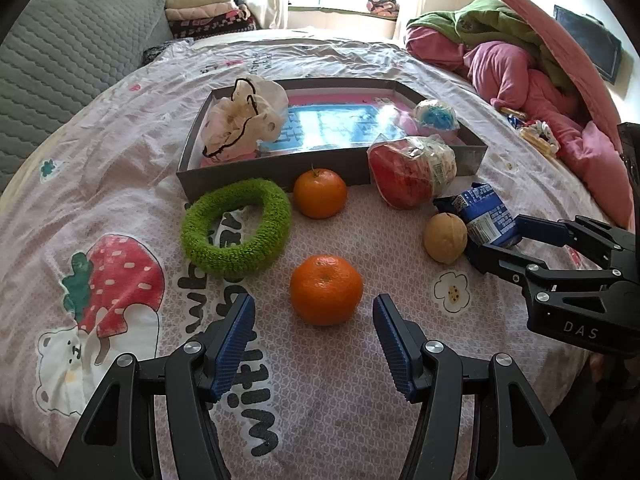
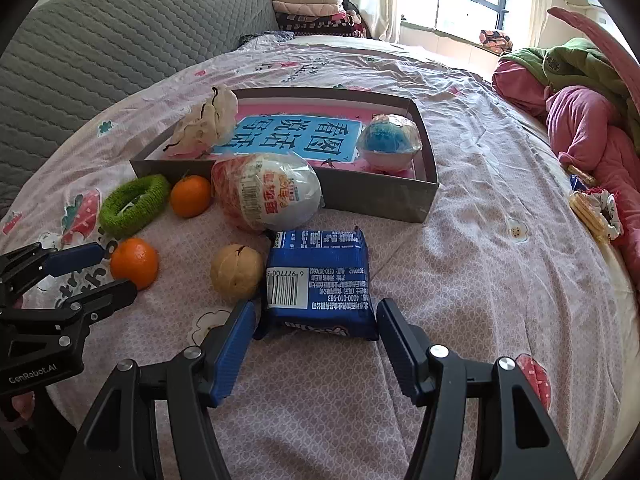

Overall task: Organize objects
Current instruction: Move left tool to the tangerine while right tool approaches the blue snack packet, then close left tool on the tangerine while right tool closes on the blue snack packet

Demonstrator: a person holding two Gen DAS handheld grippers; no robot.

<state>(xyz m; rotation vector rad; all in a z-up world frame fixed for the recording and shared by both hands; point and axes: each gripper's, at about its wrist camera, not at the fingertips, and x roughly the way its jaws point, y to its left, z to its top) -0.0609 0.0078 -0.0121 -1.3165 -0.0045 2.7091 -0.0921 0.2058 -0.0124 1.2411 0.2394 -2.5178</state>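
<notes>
A grey box (image 1: 280,168) (image 2: 372,196) lies on the bed, holding a cloth pouch (image 1: 244,120) and a wrapped blue ball (image 1: 436,118) (image 2: 388,140). In front of it lie a green ring (image 1: 236,228) (image 2: 134,204), two oranges (image 1: 320,193) (image 1: 326,290) (image 2: 134,263), a wrapped toy egg (image 1: 412,172) (image 2: 268,192), a walnut (image 1: 445,238) (image 2: 237,271) and a blue snack packet (image 2: 320,280) (image 1: 486,216). My left gripper (image 1: 314,312) is open, just short of the near orange. My right gripper (image 2: 316,316) is open, its jaws either side of the packet's near end.
The bed carries a pink printed sheet (image 1: 120,184). A grey quilted headboard (image 2: 100,48) is at the left. Pink and green bedding (image 1: 520,60) is piled at the right, with small snacks (image 2: 592,208) beside it. Folded blankets (image 1: 208,12) lie by the window.
</notes>
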